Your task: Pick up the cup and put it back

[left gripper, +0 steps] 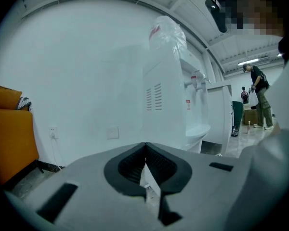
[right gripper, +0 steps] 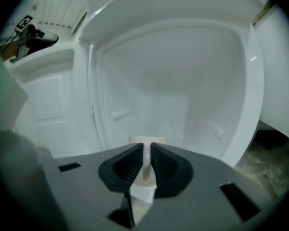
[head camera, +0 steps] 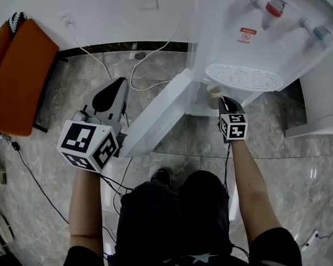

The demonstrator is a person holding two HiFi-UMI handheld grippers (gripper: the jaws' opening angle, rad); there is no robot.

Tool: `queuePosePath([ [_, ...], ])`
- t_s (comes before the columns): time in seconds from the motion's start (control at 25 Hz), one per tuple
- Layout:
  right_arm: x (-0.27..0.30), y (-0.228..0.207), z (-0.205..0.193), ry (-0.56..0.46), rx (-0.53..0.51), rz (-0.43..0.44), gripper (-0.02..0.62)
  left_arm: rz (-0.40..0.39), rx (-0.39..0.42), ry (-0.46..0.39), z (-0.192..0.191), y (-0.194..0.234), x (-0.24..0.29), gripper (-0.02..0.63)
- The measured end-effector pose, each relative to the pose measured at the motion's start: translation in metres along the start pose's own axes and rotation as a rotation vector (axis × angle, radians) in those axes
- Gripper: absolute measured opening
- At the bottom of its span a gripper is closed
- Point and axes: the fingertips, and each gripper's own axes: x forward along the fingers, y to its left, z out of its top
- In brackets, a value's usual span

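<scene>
Forearms stretch out below the head camera. The left gripper (head camera: 117, 87) hangs over the marble floor (head camera: 50, 204) beside an open white door (head camera: 155, 118). The right gripper (head camera: 225, 100) meets the cup (head camera: 213, 91) under the water dispenser (head camera: 250, 43). The cup is upright, mouth up, long axis vertical. Only the left gripper view shows that claw (left gripper: 145, 158) closed on nothing, with an orange chair (left gripper: 9, 138) at the left. Only the right gripper view shows narrow jaws pinching the cup's wall (right gripper: 145, 141) inside the white compartment (right gripper: 183, 81).

Glossy white plastic dispenser (head camera: 233, 43), polished marble floor (head camera: 72, 90), matt paper cup (head camera: 213, 95).
</scene>
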Motion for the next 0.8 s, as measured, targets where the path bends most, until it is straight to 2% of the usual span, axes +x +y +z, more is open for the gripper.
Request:
queuePosePath([
  [0.32, -0.05, 0.006, 0.014, -0.059, 0.045, 0.012, 0.051, -0.097, 0.003, -0.02, 0.016, -0.039, 0.001, 0.011],
  [0.56, -0.064, 0.01, 0.02, -0.072, 0.05, 0.017, 0.051, -0.14, 0.007, -0.03, 0.026, -0.048, 0.01, 0.011],
  [0.8, -0.098, 0.016, 0.045, -0.125, 0.044, 0.027, 0.051, -0.18, 0.017, -0.015, 0.025, -0.069, 0.007, 0.011],
])
